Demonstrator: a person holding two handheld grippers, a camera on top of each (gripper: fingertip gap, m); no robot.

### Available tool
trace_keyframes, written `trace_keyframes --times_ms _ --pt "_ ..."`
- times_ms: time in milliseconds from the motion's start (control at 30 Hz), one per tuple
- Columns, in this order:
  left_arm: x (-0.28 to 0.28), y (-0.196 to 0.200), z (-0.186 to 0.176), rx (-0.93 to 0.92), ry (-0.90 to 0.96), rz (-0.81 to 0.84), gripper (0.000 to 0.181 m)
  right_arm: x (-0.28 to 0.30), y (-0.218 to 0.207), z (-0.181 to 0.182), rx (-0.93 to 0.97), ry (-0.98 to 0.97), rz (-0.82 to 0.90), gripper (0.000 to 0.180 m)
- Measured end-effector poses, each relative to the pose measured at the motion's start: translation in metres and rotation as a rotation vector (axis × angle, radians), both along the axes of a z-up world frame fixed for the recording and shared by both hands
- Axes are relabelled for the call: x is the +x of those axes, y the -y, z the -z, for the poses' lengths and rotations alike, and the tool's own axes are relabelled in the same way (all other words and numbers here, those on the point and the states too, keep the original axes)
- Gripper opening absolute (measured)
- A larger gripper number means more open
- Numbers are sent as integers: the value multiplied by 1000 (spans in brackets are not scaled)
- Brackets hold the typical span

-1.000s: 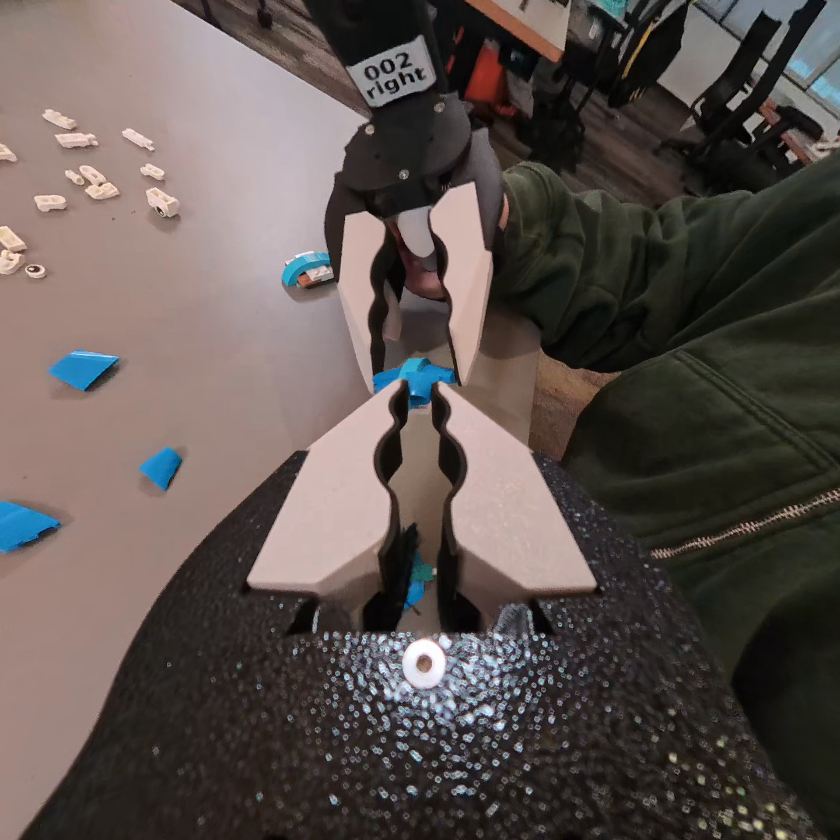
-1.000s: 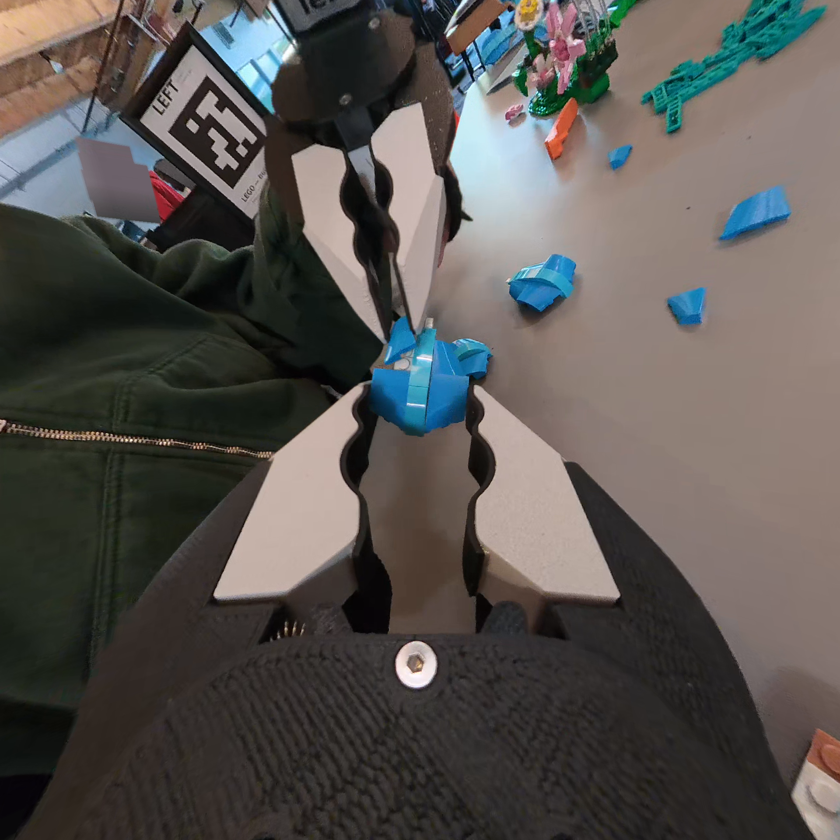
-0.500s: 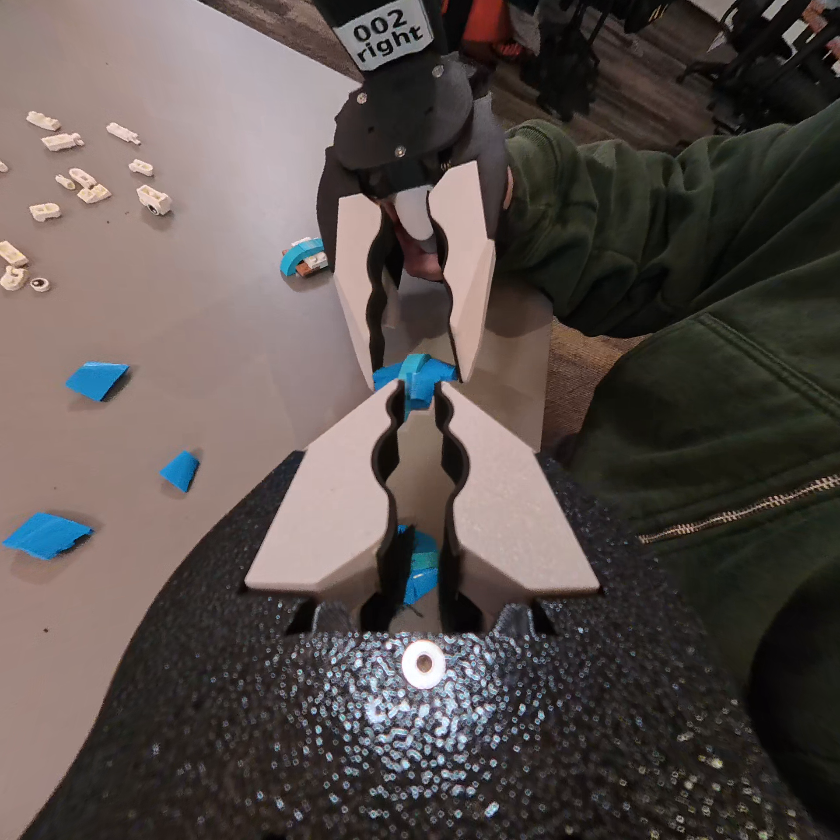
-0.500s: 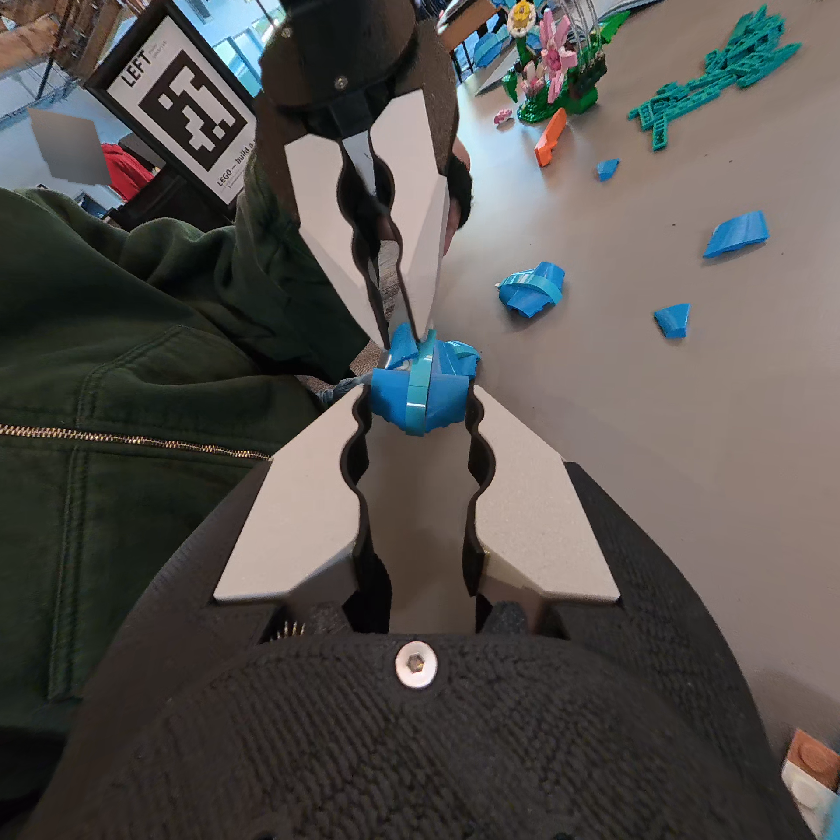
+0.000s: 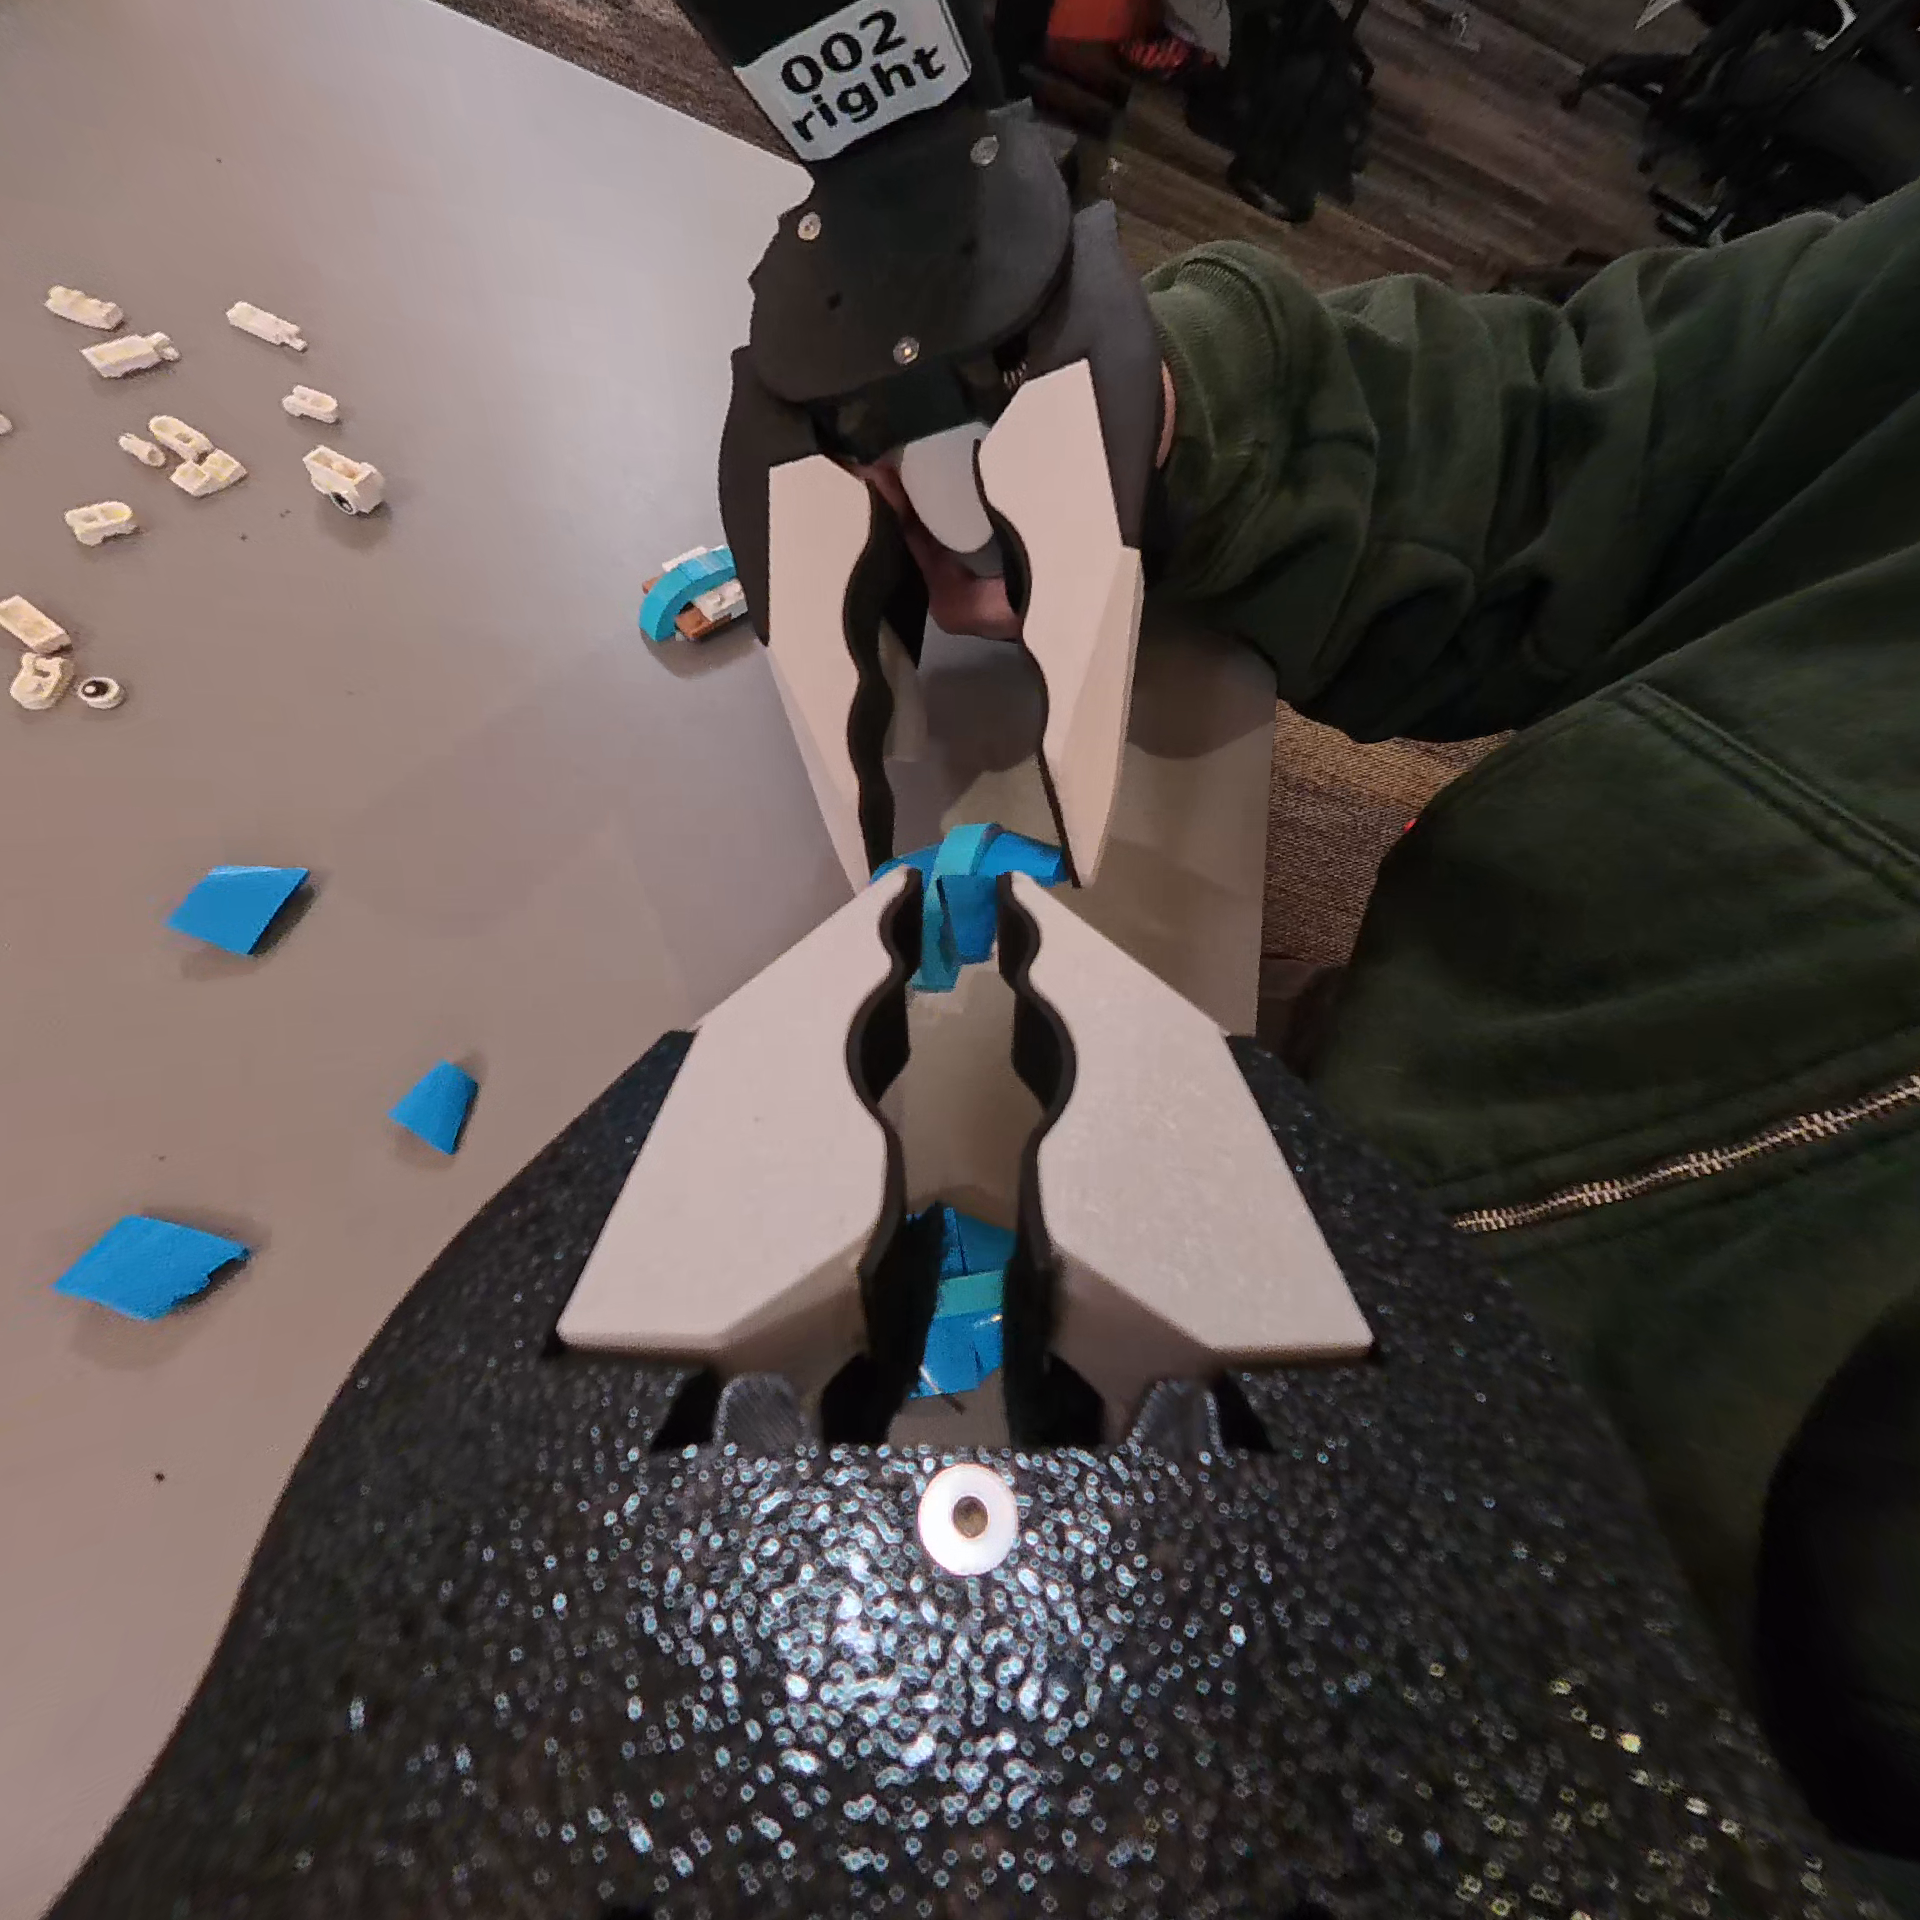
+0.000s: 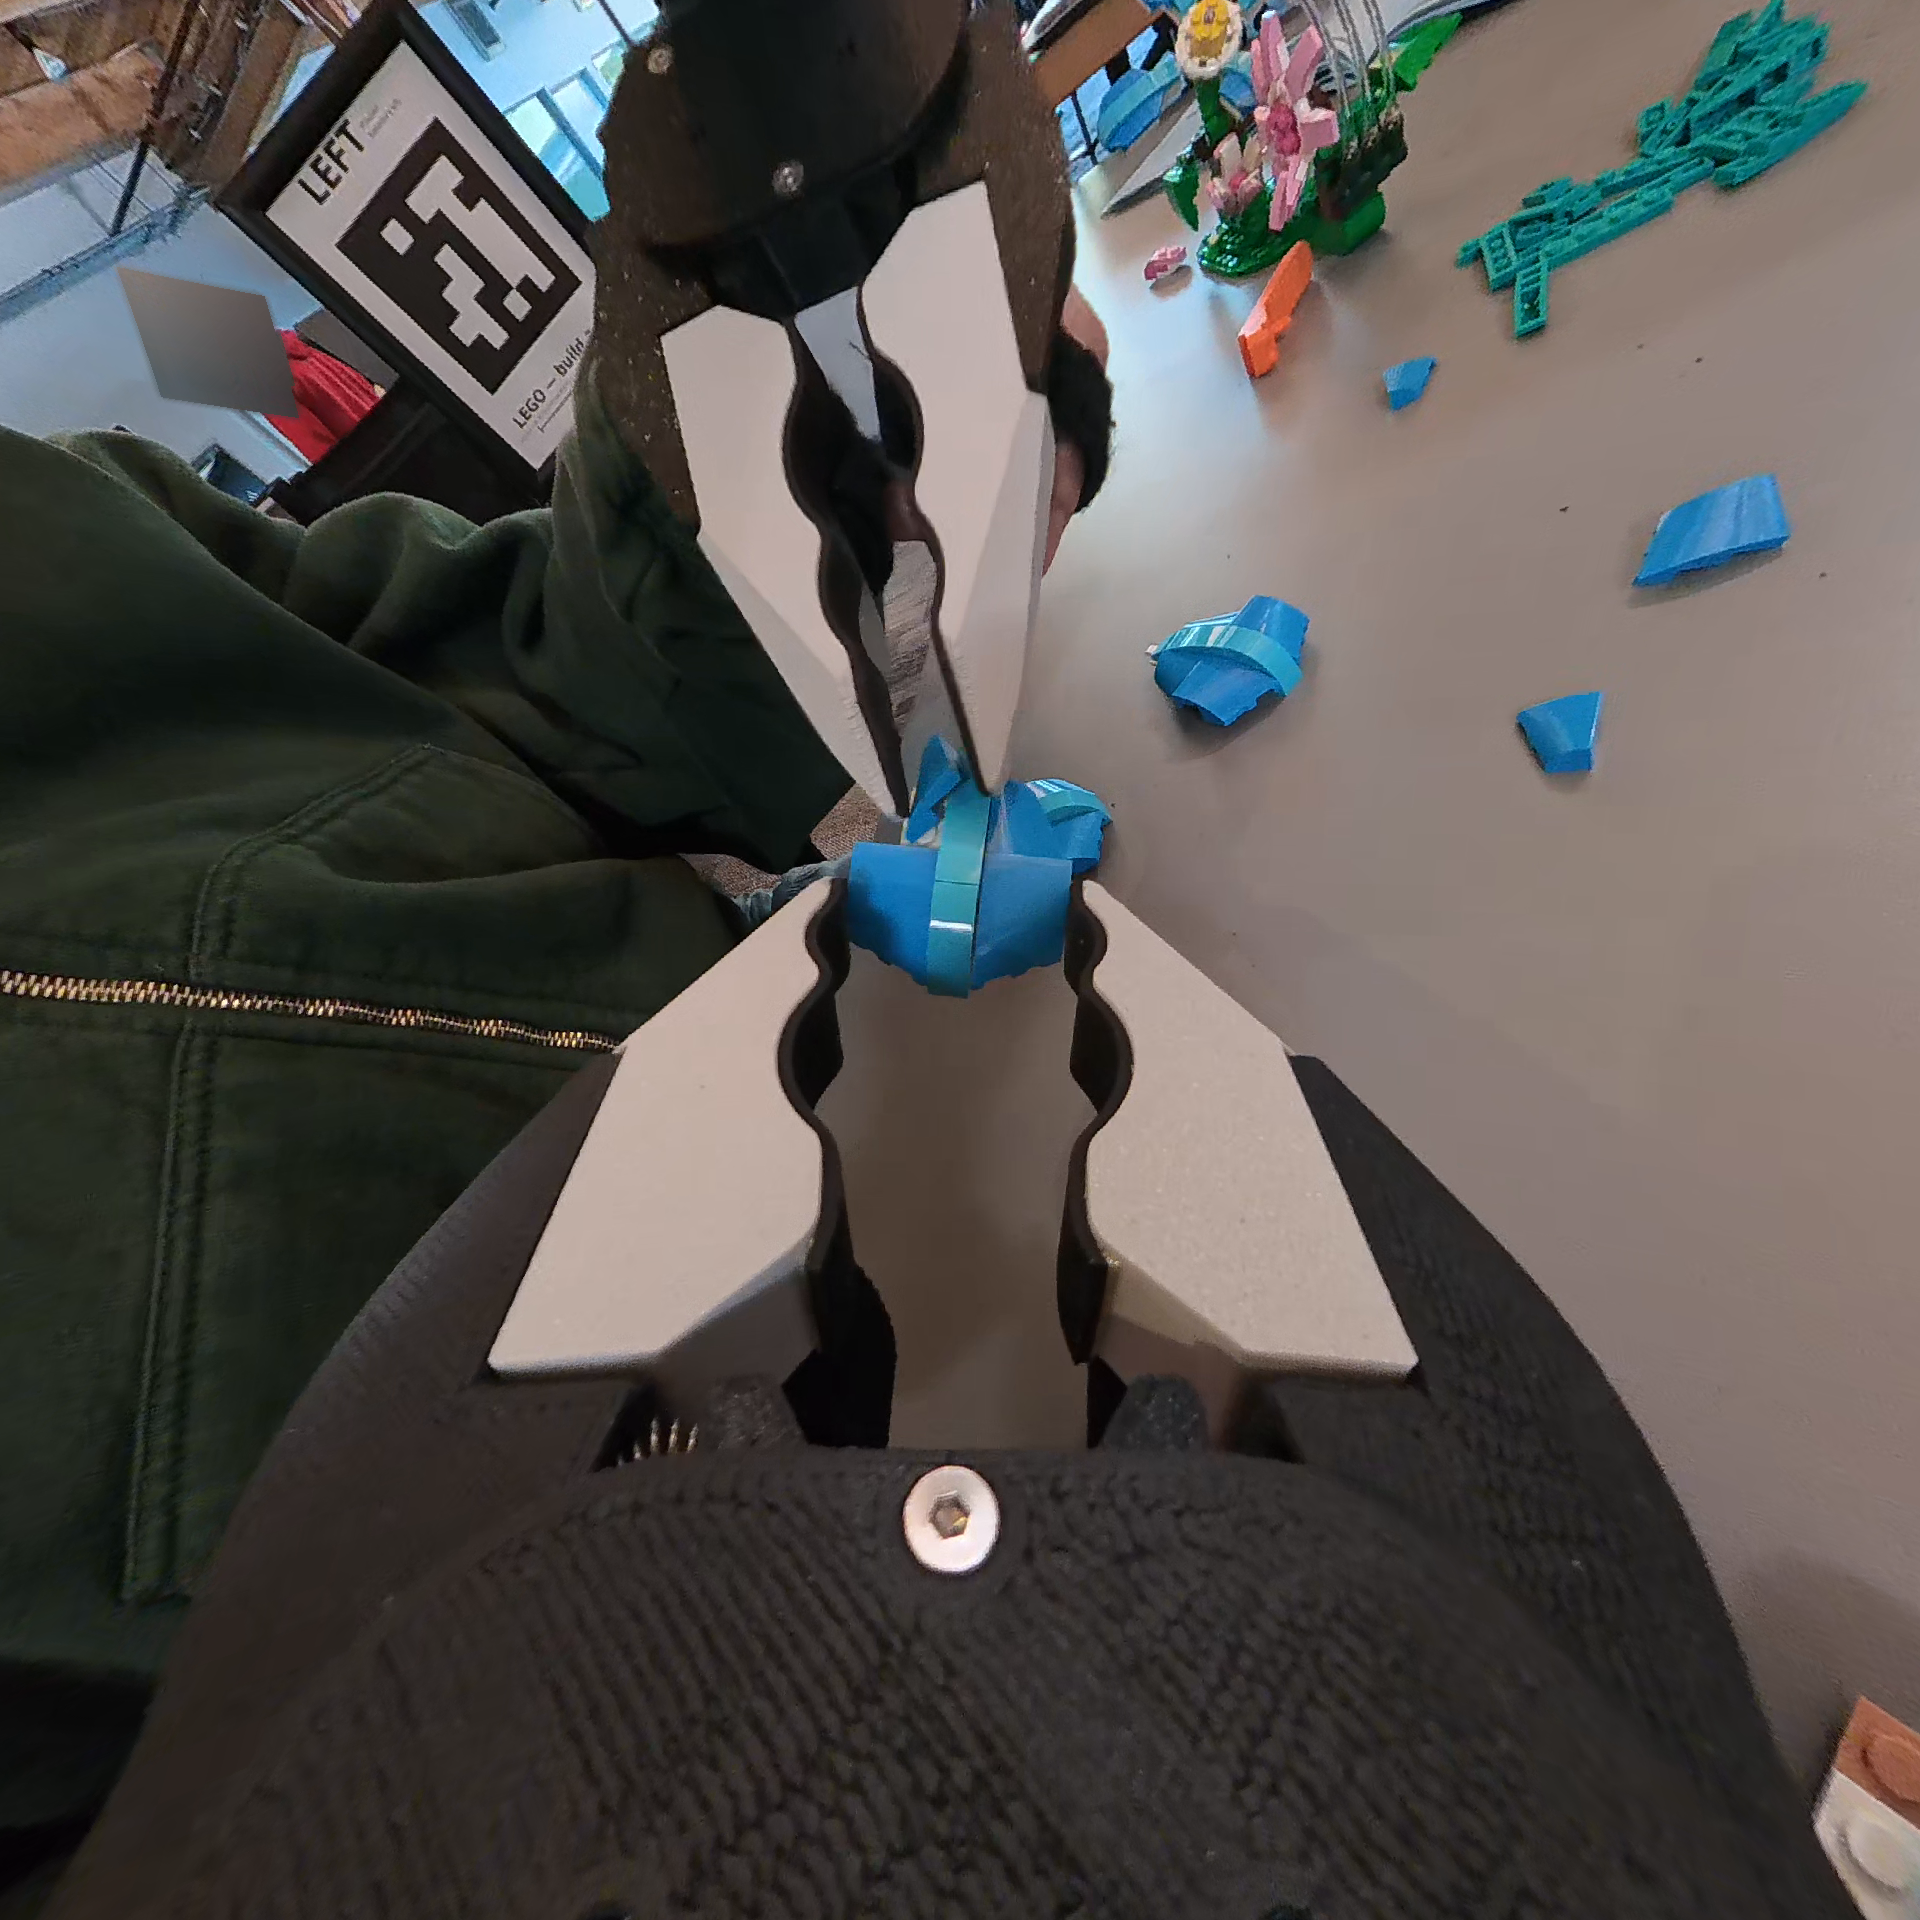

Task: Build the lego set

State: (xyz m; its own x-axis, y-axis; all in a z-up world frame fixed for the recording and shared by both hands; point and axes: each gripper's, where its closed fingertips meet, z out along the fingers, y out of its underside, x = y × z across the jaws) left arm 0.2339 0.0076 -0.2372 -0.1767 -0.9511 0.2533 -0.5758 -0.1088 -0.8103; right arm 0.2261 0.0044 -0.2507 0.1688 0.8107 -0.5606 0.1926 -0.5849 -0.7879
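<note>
Both grippers now sit slightly farther from the white pieces (image 5: 197, 457) than a second ago, tips meeting as before. The right gripper (image 6: 956, 914) clamps the blue lego cluster (image 6: 951, 914) above the grey table (image 6: 1455, 1039). The left gripper (image 5: 956, 904) pinches a thin blue part of the same cluster. Loose blue pieces (image 6: 1714, 530) lie nearby.
</note>
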Motion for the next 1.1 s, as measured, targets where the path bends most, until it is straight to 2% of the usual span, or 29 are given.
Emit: trace_keyframes --times_ms 233,300,433,533,667,733,933,1100 --pt "0 1 -2 8 26 4 17 0 0 -1 -10 -14 -1 40" --pt "0 1 -3 13 36 2 24 0 0 -1 -14 -17 0 40" --pt "-2 5 -14 93 118 3 48 1 -1 -2 -20 -19 7 40" --pt "-4 11 -22 334 208 3 58 1 -2 -2 -27 -19 12 40" --pt "-8 9 -13 882 201 17 58 2 -2 0 -44 -19 15 40" --pt "-9 5 -7 1082 164 38 56 1 -2 -1 -47 -21 13 40" --pt "-6 -3 9 1266 98 58 50 0 -1 0 -55 -25 8 40" --pt "-2 -4 16 1357 71 76 32 0 1 0 -55 -21 0 40"
